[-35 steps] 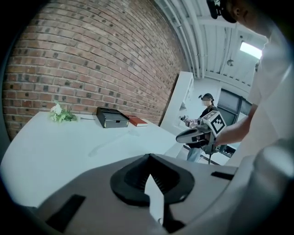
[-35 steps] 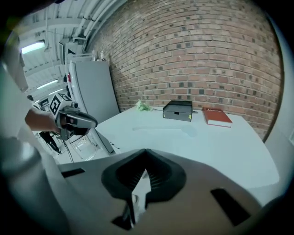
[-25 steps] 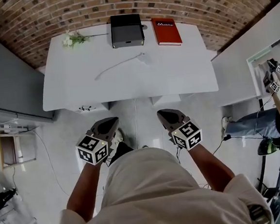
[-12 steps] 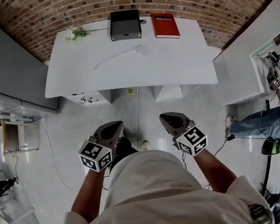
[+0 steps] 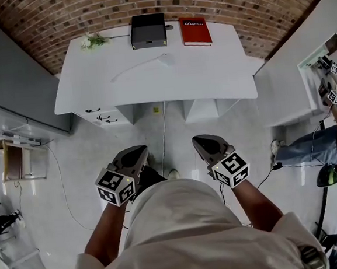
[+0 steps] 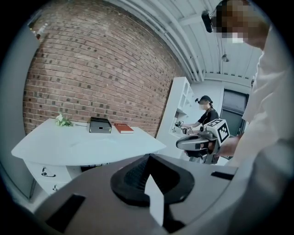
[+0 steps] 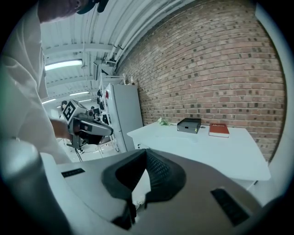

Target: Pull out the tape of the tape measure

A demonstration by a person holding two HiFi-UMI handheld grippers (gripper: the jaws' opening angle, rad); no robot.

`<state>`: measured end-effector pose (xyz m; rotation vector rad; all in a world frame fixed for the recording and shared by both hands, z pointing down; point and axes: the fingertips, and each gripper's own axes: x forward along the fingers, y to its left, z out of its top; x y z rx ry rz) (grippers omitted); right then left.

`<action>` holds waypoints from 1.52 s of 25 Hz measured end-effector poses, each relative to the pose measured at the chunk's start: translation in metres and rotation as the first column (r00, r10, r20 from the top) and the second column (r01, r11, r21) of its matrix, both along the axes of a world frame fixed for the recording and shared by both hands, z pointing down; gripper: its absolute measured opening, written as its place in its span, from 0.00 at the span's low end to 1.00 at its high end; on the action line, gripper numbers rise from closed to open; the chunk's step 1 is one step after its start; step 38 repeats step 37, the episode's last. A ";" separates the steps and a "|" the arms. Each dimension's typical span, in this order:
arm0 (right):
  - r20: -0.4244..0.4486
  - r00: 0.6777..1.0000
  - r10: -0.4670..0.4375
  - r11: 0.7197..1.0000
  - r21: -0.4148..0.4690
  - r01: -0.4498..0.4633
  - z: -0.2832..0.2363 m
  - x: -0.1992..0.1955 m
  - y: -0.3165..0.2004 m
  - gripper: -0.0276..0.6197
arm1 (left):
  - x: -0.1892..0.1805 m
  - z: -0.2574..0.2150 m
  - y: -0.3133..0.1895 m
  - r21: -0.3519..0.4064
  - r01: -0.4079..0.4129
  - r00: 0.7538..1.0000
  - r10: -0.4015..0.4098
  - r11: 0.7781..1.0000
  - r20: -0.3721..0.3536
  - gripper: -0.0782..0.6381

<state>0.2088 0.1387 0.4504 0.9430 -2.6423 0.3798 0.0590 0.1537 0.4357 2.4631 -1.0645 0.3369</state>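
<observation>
A small white object (image 5: 165,59) with a thin white strip trailing left lies on the white table (image 5: 153,88); I cannot tell if it is the tape measure. Both grippers hang over the floor in front of the table, well short of it. My left gripper (image 5: 139,149) is shut with nothing in it, and its closed jaws fill the bottom of its own view (image 6: 147,158). My right gripper (image 5: 198,140) is likewise shut and empty (image 7: 146,153). Each gripper shows in the other's view: the right gripper (image 6: 186,143), the left gripper (image 7: 106,130).
At the table's far edge stand a black box (image 5: 148,30), a red book (image 5: 195,31) and a sprig of flowers (image 5: 92,41), against a brick wall. A white cabinet (image 5: 281,80) stands right, where another person (image 5: 333,140) works. A cable (image 5: 164,137) runs across the floor.
The table has drawn a little farther away in the head view, and both grippers have shifted slightly back from it. Their jaws stay shut.
</observation>
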 end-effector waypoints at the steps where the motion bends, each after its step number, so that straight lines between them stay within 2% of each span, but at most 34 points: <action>1: 0.002 1.000 0.000 1.000 0.003 0.000 -0.001 0.000 0.002 0.05 | 0.001 -0.001 0.002 0.002 0.001 1.000 -0.001 1.000 -0.004 0.10; 11: 0.010 1.000 -0.003 1.000 0.031 0.003 -0.009 -0.002 0.015 0.05 | 0.004 -0.004 0.014 0.012 -0.002 1.000 0.002 1.000 -0.014 0.10; 38: 0.000 1.000 -0.012 0.999 0.034 0.012 -0.008 -0.007 0.015 0.05 | -0.001 0.002 0.014 0.006 -0.002 1.000 0.002 1.000 -0.001 0.10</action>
